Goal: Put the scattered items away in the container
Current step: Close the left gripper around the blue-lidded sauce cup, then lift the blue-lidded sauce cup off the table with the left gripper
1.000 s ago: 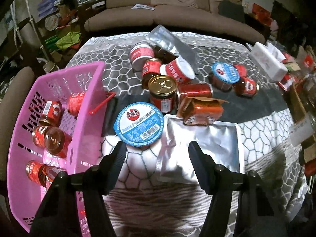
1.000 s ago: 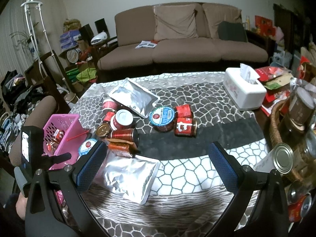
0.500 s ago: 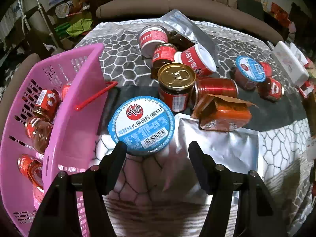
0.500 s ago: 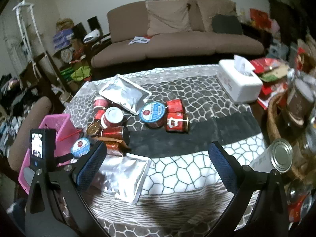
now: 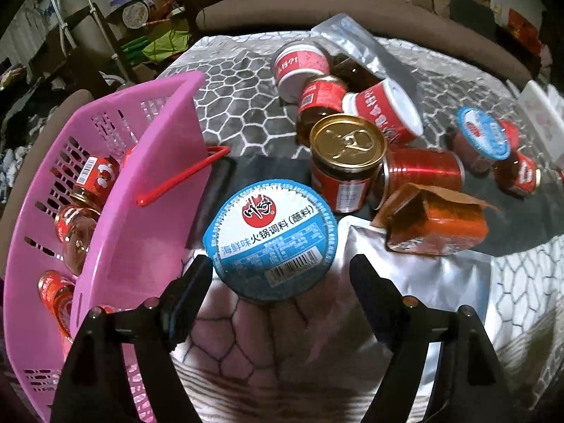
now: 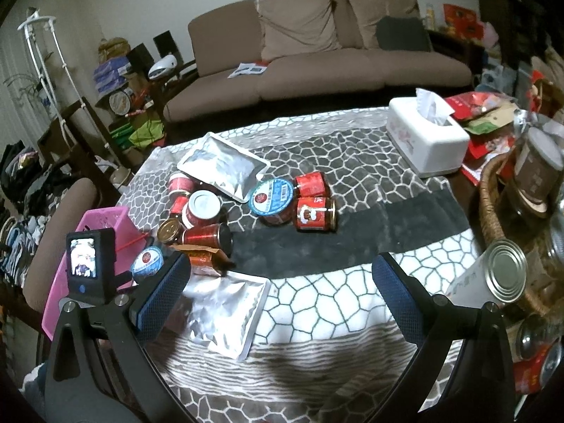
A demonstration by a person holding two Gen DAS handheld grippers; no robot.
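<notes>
A: The left gripper (image 5: 280,273) points down at the blue-lidded sauce cup (image 5: 270,238), its jaws opening, with only the near edge of the cup between the tips and no pad pressing on it. The cup stands on the tablecloth (image 5: 246,81), just right of the pink basket (image 5: 141,183).

B: So how should it be taken?

A: I'd let the jaws spread past the lid's full width, come down so the pads meet the cup wall under the rim, then close. Squeezing the foil lid could dent it. The silver pouch (image 5: 423,282) lies against the cup's right side, so that finger should go in carefully.

B: And the right gripper (image 6: 280,278)?

A: Spread wide, gripping nothing, above the near tablecloth.

B: Any writing?

A: The lid reads 海鲜味火锅调料(蘸料), with a red round logo and a barcode. The gold-lidded jar (image 5: 347,162) behind has a red label, too small to read.
</notes>
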